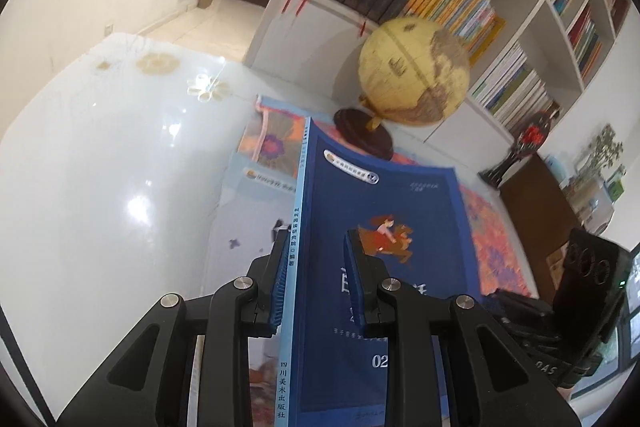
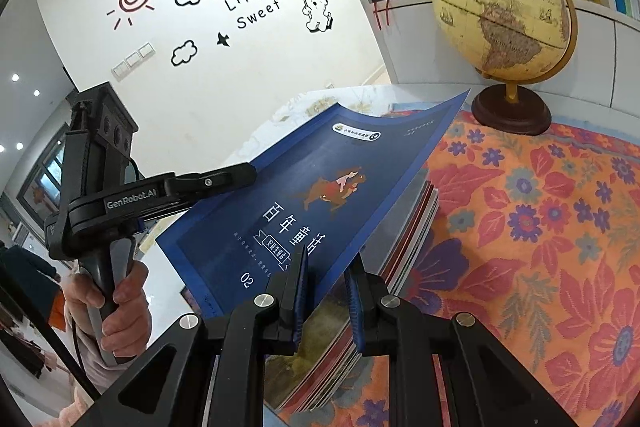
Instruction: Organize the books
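Observation:
A thin dark blue book (image 1: 384, 227) with white Chinese lettering is held in the air, tilted, above a stack of books (image 2: 404, 247) on the flowered cloth. My left gripper (image 1: 316, 259) straddles its spine edge; its jaws stand apart, with the left pad on the spine side and the right pad over the cover. In the right wrist view the left gripper (image 2: 240, 173) reaches the book's (image 2: 320, 187) left edge. My right gripper (image 2: 328, 275) has its fingers on either side of the book's lower corner, with a gap showing.
A yellow globe (image 1: 414, 75) on a dark round base (image 2: 512, 111) stands behind the stack. The orange flowered cloth (image 2: 540, 227) covers the right side of the white glossy table (image 1: 100, 167). A white bookshelf (image 1: 520, 27) full of books rises behind.

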{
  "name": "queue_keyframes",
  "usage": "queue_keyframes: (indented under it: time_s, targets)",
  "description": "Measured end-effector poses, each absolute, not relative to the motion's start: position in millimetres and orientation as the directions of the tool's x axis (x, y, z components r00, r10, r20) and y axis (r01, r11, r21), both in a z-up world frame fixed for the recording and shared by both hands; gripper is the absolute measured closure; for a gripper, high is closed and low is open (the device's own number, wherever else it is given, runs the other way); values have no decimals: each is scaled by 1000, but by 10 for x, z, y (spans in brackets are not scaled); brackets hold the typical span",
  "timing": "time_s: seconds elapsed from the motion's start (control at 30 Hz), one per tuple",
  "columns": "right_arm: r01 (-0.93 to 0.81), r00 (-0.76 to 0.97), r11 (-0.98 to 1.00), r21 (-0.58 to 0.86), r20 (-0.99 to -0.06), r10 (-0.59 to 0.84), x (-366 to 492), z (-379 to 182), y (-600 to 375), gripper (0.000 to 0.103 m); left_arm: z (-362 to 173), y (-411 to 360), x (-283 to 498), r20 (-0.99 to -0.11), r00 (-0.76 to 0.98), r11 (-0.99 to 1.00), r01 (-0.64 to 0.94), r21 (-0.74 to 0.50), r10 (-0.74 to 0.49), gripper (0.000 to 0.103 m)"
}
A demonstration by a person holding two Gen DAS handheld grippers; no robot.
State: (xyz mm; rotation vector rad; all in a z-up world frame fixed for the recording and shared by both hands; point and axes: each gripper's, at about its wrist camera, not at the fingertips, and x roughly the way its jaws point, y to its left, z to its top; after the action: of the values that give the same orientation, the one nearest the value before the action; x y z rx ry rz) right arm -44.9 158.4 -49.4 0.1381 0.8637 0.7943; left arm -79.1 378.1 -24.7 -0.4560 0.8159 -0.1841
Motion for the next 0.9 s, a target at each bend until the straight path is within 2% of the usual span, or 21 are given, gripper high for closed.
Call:
queue_keyframes:
  time_s: [0.23, 0.9]
  targets:
    - [-562, 354, 708, 427, -650, 673, -462, -639, 1649, 86, -366, 3855, -850, -671, 654, 875, -30, -484, -349, 79]
    - [-569, 312, 697, 436, -670, 674, -509, -732, 1767, 85, -466, 3898, -1150, -721, 646, 906, -106, -409, -250, 78]
